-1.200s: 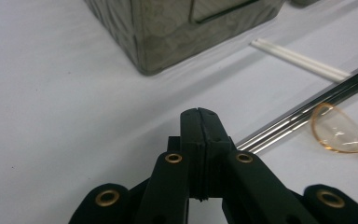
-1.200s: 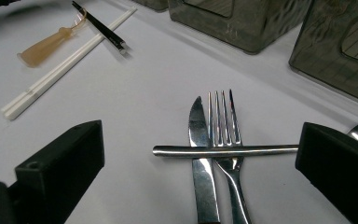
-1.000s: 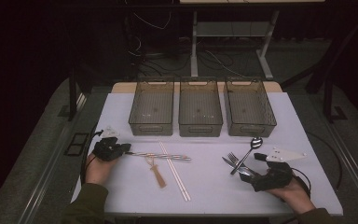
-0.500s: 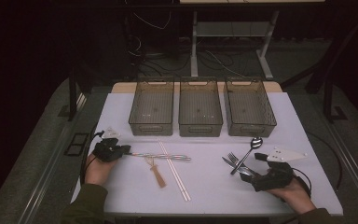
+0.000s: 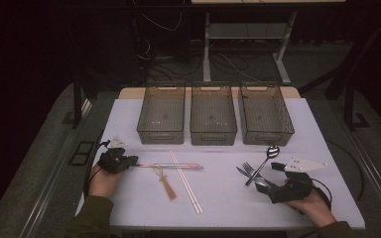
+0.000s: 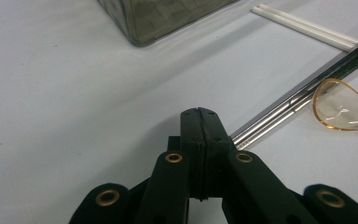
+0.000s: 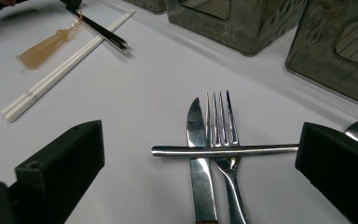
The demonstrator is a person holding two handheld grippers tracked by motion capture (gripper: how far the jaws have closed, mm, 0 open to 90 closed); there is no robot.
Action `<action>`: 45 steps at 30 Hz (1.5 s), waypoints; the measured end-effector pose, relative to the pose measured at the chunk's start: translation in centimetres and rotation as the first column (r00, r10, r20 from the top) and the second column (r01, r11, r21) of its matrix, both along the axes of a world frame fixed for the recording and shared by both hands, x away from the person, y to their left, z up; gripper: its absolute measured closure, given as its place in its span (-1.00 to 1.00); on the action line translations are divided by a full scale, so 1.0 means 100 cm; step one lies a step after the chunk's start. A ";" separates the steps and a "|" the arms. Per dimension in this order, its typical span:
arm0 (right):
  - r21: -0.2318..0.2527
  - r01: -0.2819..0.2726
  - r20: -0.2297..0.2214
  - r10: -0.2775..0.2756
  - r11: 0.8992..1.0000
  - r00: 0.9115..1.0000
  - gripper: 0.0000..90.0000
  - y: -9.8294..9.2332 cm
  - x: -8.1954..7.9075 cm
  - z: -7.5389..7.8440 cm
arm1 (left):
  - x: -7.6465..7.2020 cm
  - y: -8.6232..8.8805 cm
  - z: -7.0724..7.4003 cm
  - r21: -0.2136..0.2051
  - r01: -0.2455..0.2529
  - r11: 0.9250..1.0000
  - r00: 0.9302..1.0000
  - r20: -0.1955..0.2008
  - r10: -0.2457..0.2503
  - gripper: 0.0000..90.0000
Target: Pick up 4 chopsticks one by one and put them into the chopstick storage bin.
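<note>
My left gripper (image 5: 129, 161) (image 6: 199, 116) rests on the white table at the left, jaws shut with nothing between them. The near ends of a pair of metal chopsticks (image 5: 171, 166) (image 6: 293, 95) lie just to the right of its tip. An amber plastic spoon (image 5: 164, 182) (image 6: 342, 99) and white chopsticks (image 5: 186, 182) (image 6: 307, 25) cross them. My right gripper (image 5: 269, 176) (image 7: 200, 161) stands wide open at the right. Between its jaws lie a fork (image 7: 221, 123) and a knife (image 7: 197, 140), with a metal spoon (image 5: 267, 157) (image 7: 223, 150) laid across both.
Three smoky plastic bins (image 5: 162, 115) (image 5: 213, 115) (image 5: 265, 115) stand in a row at the back of the table. A bin corner (image 6: 158, 21) lies ahead of the left gripper; two bins (image 7: 233, 21) (image 7: 340, 51) rise beyond the cutlery.
</note>
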State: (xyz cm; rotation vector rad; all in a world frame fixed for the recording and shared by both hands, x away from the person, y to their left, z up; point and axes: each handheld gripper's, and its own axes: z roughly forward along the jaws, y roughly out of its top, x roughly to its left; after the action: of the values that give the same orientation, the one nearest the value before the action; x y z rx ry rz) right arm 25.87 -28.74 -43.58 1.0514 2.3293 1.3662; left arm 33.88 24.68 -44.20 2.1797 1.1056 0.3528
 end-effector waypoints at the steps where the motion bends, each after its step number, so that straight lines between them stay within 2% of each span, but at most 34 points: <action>1: 0.000 0.001 0.000 -0.001 1.000 1.000 -0.97 0.000 0.000 0.000 | 0.000 0.000 0.000 0.001 0.001 1.000 1.000 -0.003 -0.001 0.98; 14: -0.001 0.001 0.002 -0.001 1.000 1.000 -0.97 0.000 0.000 0.000 | -0.008 0.001 0.001 -0.014 0.000 1.000 1.000 -0.030 -0.001 0.98; 31: -0.001 0.003 0.001 -0.003 1.000 1.000 -0.97 -0.001 -0.001 0.000 | -0.019 -0.004 0.003 -0.013 0.032 0.999 0.998 -0.055 -0.033 0.98; 45: -0.001 0.001 0.008 -0.001 1.000 1.000 -0.97 -0.001 -0.001 0.001 | -0.023 -0.007 0.003 -0.040 0.048 0.998 0.994 -0.095 -0.051 0.98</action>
State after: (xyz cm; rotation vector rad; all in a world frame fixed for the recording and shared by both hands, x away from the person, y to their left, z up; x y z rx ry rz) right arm 25.79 -28.82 -43.53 1.0447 2.3234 1.3668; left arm 31.59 23.99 -43.85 2.2067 1.0988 0.2053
